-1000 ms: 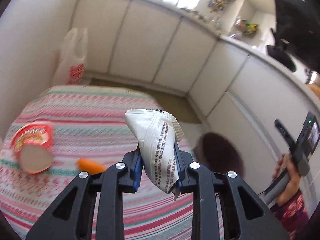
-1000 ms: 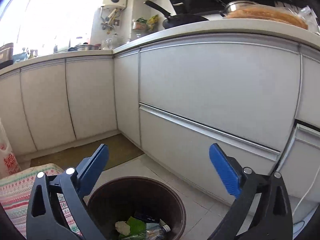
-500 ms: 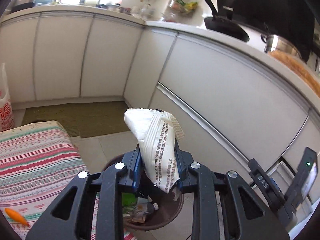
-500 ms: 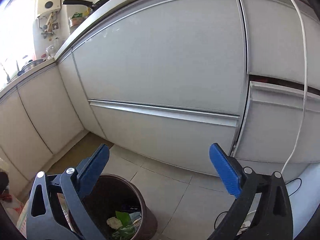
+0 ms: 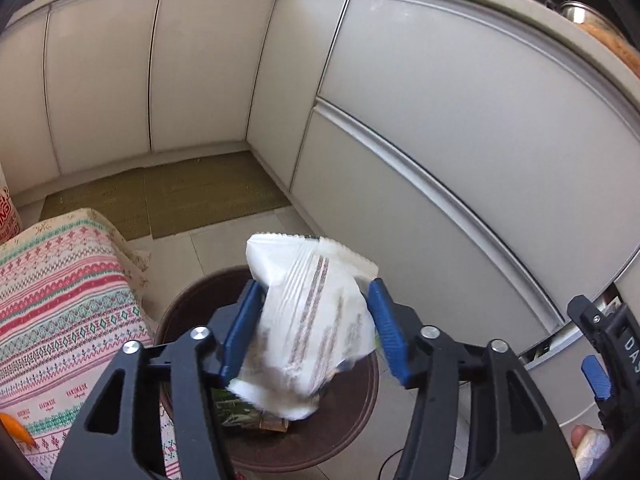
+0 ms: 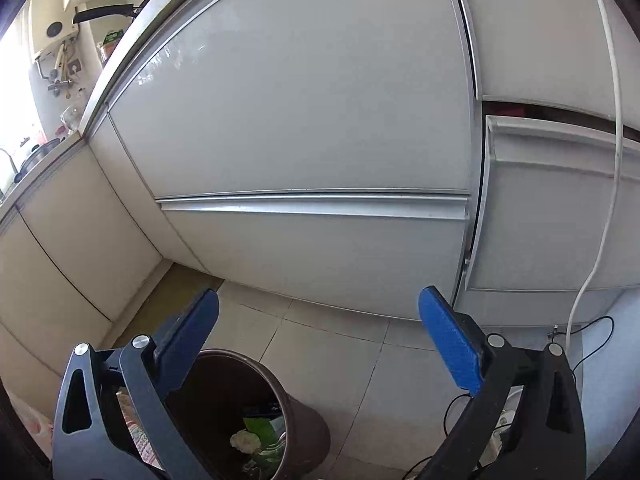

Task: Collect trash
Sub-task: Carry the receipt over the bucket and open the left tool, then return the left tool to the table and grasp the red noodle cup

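A white snack wrapper (image 5: 308, 320) with dark print sits blurred between the blue pads of my left gripper (image 5: 314, 330), directly above the brown trash bin (image 5: 352, 432). The jaws stand wider than the wrapper, so it looks released. The bin holds green and paper trash, and it shows in the right wrist view (image 6: 296, 412) too. My right gripper (image 6: 318, 344) is open and empty, above the floor right of the bin. An orange scrap (image 5: 16, 430) lies on the striped tablecloth (image 5: 60, 312).
White kitchen cabinets (image 5: 440, 120) curve around behind the bin. A brown floor mat (image 5: 168, 196) lies in the corner. A white cable (image 6: 600, 240) and black cords (image 6: 588, 332) run along the floor at right. The right gripper's handle (image 5: 612, 360) shows at the lower right.
My left gripper swung from over the table to above the bin, and its jaws opened, loosening the wrapper. My right gripper tilted toward the cabinets and stayed open.
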Motion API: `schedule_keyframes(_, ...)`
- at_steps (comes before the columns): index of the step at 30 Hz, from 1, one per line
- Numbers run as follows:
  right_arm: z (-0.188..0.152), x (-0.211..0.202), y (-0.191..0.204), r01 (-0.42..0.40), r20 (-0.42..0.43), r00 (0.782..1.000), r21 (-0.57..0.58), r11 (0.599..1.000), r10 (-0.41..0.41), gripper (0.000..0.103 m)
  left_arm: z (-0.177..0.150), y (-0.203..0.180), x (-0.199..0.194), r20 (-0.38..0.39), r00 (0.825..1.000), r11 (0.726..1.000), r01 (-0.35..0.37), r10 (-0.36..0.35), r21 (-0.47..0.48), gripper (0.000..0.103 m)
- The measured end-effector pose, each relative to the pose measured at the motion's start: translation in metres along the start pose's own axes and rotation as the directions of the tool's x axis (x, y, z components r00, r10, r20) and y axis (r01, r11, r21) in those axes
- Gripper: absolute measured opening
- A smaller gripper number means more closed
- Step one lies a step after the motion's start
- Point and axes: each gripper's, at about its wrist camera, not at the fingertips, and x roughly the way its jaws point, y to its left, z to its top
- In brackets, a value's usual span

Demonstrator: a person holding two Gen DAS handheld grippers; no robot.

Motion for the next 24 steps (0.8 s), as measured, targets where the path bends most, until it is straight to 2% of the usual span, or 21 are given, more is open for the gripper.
schedule_keyframes(5, 0.001, -0.001, 0.002, -0.003, 0.003, 1.000, -0.002, 1.000, 0.003, 0.096, -0.006, 0.008, -0.004, 0.005, 1.000, 1.000, -0.018, 0.018, 0.002, 0.076)
schedule_keyframes(11, -0.001, -0.003, 0.007, -0.003, 0.001, 1.000, -0.014, 1.000, 0.003, 0.096, -0.014, 0.014, -0.009, 0.007, 0.999, 0.999, -0.039, 0.039, 0.001, 0.088)
schedule_keyframes(19, -0.009, 0.000, 0.023, -0.016, -0.030, 0.999, -0.065, 0.998, 0.014, 0.096, -0.038, 0.040, -0.015, -0.036, 0.995, 0.995, -0.093, 0.093, -0.018, 0.090)
schedule_keyframes(24, -0.024, -0.003, 0.048, -0.071, -0.076, 0.995, -0.140, 0.988, 0.060, 0.096, -0.070, 0.089, -0.047, -0.039, 0.977, 0.977, -0.210, 0.208, -0.043, 0.090)
